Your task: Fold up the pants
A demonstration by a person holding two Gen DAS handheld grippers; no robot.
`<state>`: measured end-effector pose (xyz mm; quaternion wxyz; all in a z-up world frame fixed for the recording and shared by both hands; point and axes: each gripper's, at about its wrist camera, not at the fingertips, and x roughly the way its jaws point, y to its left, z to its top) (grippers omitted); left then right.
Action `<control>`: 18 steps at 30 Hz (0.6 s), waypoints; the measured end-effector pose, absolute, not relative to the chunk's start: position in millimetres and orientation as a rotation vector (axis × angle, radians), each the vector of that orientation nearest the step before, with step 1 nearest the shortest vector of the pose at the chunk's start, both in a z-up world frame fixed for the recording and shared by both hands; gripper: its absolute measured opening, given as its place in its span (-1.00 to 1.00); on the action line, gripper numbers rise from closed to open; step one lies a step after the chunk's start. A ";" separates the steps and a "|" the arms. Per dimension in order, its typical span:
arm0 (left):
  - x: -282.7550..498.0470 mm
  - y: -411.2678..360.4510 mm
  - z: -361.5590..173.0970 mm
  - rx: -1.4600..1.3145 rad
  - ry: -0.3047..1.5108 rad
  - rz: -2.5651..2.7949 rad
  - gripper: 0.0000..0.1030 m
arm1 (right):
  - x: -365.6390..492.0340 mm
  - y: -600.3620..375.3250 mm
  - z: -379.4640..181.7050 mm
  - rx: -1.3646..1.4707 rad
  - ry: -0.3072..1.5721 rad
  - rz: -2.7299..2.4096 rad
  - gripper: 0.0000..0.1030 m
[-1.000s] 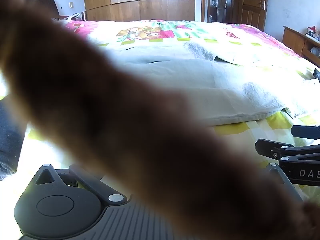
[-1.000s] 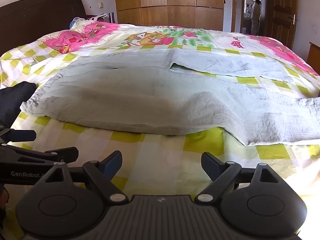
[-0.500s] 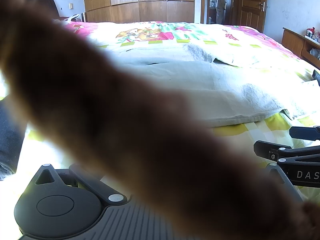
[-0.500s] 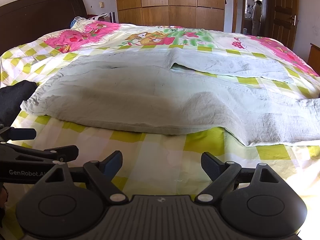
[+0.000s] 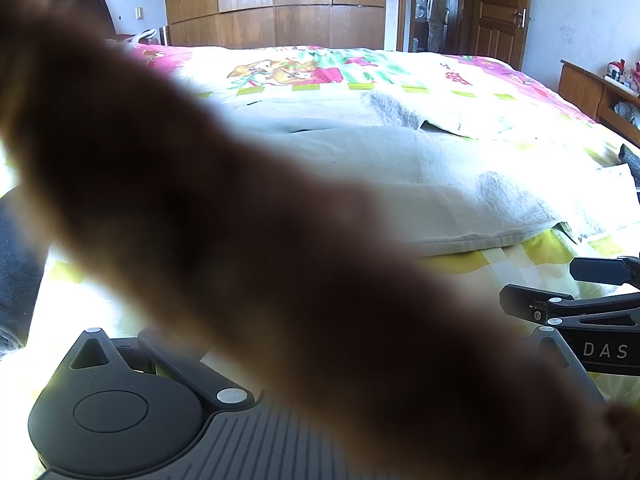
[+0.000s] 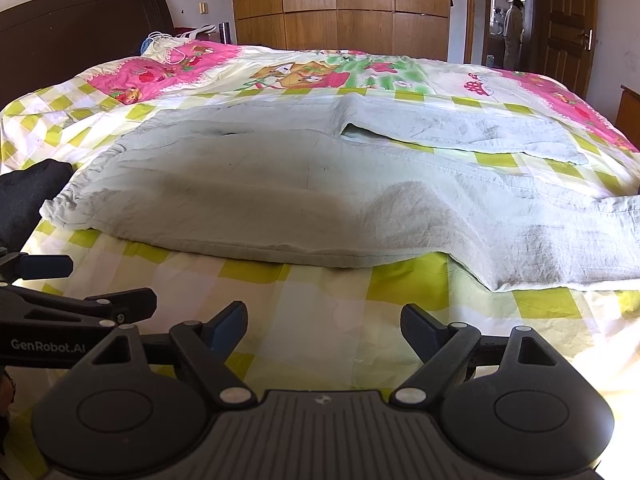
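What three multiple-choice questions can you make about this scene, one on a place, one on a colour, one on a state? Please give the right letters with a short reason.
1. Where do the pants lie?
A. spread on the bed
B. on the floor
C. on the wardrobe

2. What colour are the pants?
A. black
B. pale grey-green
C. red

3. How is the right gripper?
A. shut on the pants
B. shut on nothing
C. open, above the bedspread

Answers: 1 A, both legs lie flat on the checked bedspread. 2 B, the cloth is light and washed-out. 3 C, its blue-padded fingers stand wide apart, short of the pants' near edge.
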<state>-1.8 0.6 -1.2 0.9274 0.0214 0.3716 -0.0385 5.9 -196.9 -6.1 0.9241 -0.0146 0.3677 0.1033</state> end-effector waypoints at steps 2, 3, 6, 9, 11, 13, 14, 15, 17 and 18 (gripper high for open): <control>-1.8 0.6 -1.2 0.043 0.762 -0.079 1.00 | 5.9 -197.1 -6.1 -0.030 0.754 0.212 0.86; -1.8 0.5 -1.2 0.044 0.762 -0.078 1.00 | 6.0 -197.1 -6.1 -0.029 0.754 0.213 0.86; -1.4 1.0 -1.7 0.044 0.765 -0.074 1.00 | 5.5 -196.8 -6.0 -0.030 0.752 0.214 0.86; -1.2 1.4 -2.0 0.044 0.767 -0.073 1.00 | 4.8 -197.1 -5.8 -0.029 0.752 0.216 0.86; -1.0 1.5 -2.0 0.043 0.767 -0.073 1.00 | 4.9 -197.0 -5.8 -0.030 0.752 0.216 0.85; -1.1 1.3 -1.9 0.044 0.768 -0.073 1.00 | 4.8 -197.1 -5.9 -0.030 0.753 0.216 0.85; -1.2 1.4 -1.9 0.044 0.767 -0.073 1.00 | 4.9 -197.2 -5.8 -0.030 0.754 0.217 0.85; -1.1 1.4 -2.0 0.043 0.767 -0.073 1.00 | 4.7 -197.1 -5.8 -0.029 0.754 0.217 0.85; -1.2 1.3 -1.8 0.042 0.767 -0.075 1.00 | 4.8 -197.1 -5.8 -0.029 0.754 0.217 0.85; -1.3 1.5 -1.7 0.040 0.766 -0.077 1.00 | 4.8 -197.1 -5.8 -0.029 0.754 0.217 0.85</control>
